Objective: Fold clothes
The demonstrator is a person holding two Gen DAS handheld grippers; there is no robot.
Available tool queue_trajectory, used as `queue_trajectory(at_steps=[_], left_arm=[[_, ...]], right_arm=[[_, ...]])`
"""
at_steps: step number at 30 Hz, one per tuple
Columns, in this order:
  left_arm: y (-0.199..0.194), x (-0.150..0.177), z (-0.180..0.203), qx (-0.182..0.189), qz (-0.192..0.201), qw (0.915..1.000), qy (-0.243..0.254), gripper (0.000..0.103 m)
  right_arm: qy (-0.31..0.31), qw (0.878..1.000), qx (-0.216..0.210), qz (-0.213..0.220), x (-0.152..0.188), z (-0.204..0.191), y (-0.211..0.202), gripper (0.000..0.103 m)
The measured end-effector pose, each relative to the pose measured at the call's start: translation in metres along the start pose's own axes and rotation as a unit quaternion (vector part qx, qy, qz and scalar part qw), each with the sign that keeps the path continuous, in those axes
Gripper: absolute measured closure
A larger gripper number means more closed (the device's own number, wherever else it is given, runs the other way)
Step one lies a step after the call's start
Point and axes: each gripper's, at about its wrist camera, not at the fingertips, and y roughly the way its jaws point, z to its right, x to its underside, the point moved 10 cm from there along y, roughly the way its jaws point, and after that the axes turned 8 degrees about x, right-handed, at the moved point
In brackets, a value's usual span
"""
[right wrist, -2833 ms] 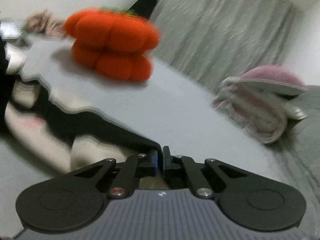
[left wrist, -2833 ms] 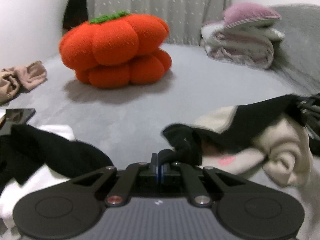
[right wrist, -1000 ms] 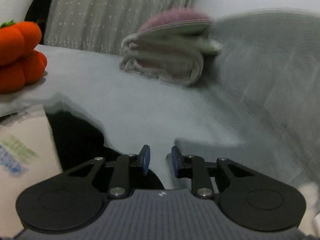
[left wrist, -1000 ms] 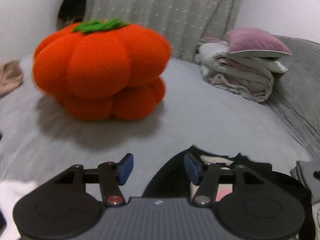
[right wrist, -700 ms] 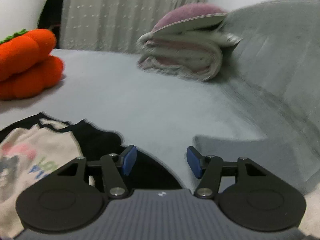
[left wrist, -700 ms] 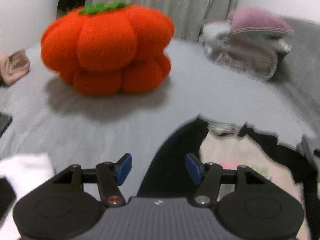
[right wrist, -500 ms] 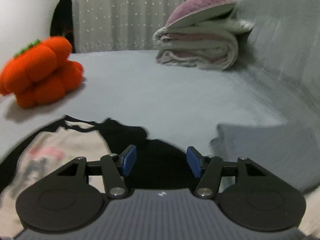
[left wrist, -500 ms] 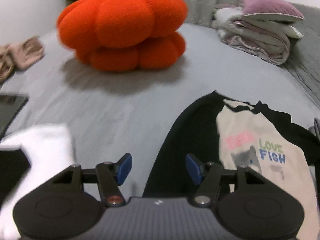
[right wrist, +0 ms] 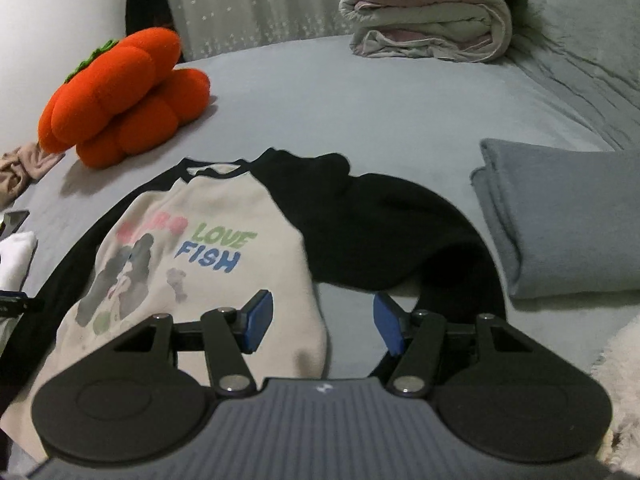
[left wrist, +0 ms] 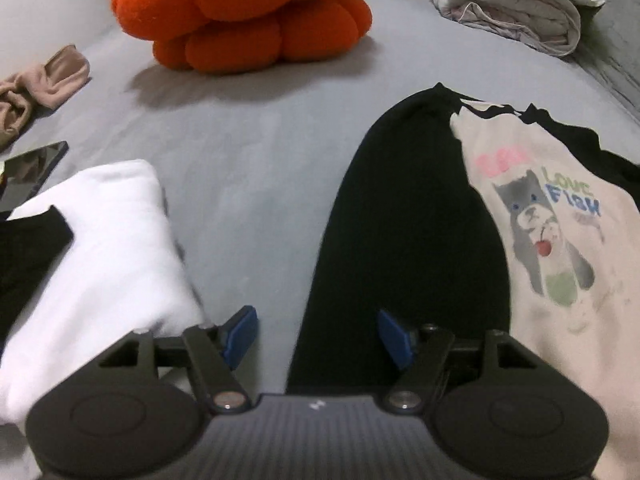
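A cream sweatshirt [right wrist: 208, 216] with black raglan sleeves and a "LOVE FISH" cat print lies face up on the grey bed. In the left wrist view the sweatshirt [left wrist: 560, 216] fills the right side, its black left sleeve [left wrist: 404, 216] running straight toward me. My left gripper [left wrist: 318, 336] hovers open over that sleeve's near end, holding nothing. My right gripper [right wrist: 322, 322] is open above the gap between the body's hem and the curved black right sleeve [right wrist: 400, 236], holding nothing.
An orange pumpkin cushion [left wrist: 240, 12] sits at the back. A folded quilt stack [right wrist: 432, 20] lies far right. A folded grey cloth [right wrist: 560, 224] lies beside the right sleeve. A white garment [left wrist: 100, 248], a phone [left wrist: 28, 172] and a beige cloth [left wrist: 40, 84] lie left.
Both grippers, earlier shut on the bunched sweatshirt, have opened and let it go. It now lies spread flat, and both grippers have drawn back toward its near end.
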Motion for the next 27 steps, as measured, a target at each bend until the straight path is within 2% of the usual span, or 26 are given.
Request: queue_trajectory(at_steps=[6, 10, 13, 14, 15, 17, 19, 22, 25, 27], left_arm=[[-0.017, 0.014, -0.004, 0.012, 0.006, 0.9999, 0.005, 0.027], [-0.022, 0.022, -0.004, 0.022, 0.01, 0.9997, -0.001, 0.029], [-0.025, 0.027, -0.004, 0.029, 0.013, 0.9995, -0.006, 0.066], [-0.027, 0.029, -0.004, 0.031, 0.014, 0.9994, -0.007, 0.095], [-0.028, 0.031, -0.004, 0.034, 0.015, 0.9993, -0.009, 0.1], [-0.032, 0.032, -0.005, 0.034, 0.02, 0.9992, -0.01, 0.1], [-0.046, 0.004, -0.017, -0.011, 0.064, 0.9979, 0.001, 0.1], [-0.07, -0.038, -0.036, -0.079, 0.128, 0.9884, 0.018, 0.1], [-0.098, -0.079, -0.053, -0.147, 0.191, 0.9698, 0.035, 0.1], [-0.117, -0.106, -0.065, -0.195, 0.232, 0.9519, 0.045, 0.098]], right_arm=[[-0.014, 1.0, 0.001, 0.004, -0.002, -0.005, 0.001, 0.043], [-0.022, 1.0, 0.003, 0.002, -0.001, -0.007, 0.002, 0.043], [-0.025, 1.0, 0.001, 0.006, -0.001, -0.011, 0.0, 0.043], [-0.026, 1.0, 0.0, 0.009, -0.001, -0.013, -0.001, 0.043], [-0.028, 1.0, 0.0, 0.013, -0.002, -0.015, -0.002, 0.043], [-0.032, 0.999, 0.001, 0.019, -0.002, -0.019, -0.004, 0.043], [-0.033, 0.999, 0.002, 0.025, -0.004, -0.022, -0.005, 0.043], [-0.033, 0.999, 0.005, 0.032, -0.006, -0.025, -0.007, 0.043], [-0.029, 0.999, 0.01, 0.045, -0.011, -0.027, -0.009, 0.043], [-0.021, 0.998, 0.013, 0.061, -0.017, -0.028, -0.013, 0.043]])
